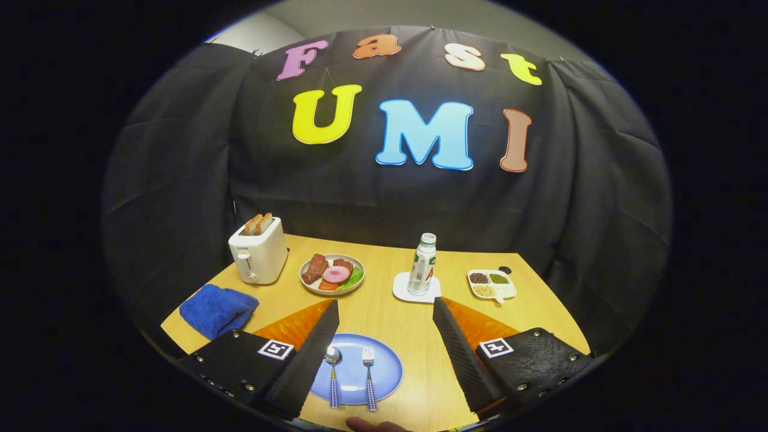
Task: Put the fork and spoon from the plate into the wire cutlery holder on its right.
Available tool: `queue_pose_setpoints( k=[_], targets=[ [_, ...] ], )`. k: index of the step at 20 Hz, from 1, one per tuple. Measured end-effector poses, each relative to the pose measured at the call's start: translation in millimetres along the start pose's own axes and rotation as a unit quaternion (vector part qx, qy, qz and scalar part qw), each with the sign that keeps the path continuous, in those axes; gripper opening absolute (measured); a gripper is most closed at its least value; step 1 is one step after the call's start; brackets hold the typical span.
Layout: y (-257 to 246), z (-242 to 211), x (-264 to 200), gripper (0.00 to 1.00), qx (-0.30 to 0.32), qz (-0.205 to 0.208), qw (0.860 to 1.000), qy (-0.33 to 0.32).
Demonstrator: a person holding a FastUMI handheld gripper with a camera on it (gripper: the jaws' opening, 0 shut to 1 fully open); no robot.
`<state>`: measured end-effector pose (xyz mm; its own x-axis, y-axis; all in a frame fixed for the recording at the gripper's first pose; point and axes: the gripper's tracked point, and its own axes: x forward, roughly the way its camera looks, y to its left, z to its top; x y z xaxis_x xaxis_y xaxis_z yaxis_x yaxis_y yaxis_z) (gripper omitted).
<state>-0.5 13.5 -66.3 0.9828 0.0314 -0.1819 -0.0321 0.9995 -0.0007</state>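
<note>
Gripper [384, 354] fingers spread wide, empty, above the plate [387, 366] at bottom centre; spoon [332, 375] and fork [369, 375] lie side by side, seemingly close enough that one pinch might catch both.

I face a black quilted cloth wall [384, 198] hung in folds, pinned along its top edge. Above it I see a pale grey wall [384, 15]. Below me lies a light wooden table [414, 327], its grain evenly lit.
</note>
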Motion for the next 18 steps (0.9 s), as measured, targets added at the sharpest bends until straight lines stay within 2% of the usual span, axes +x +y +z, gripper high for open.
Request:
queue_pose_setpoints(
  k=[9,18],
  targets=[
    [6,-50,17,0.97,-0.008,0.007,0.997,0.073],
    [15,-120,28,0.97,-0.015,0.023,0.983,0.183]
  ],
)
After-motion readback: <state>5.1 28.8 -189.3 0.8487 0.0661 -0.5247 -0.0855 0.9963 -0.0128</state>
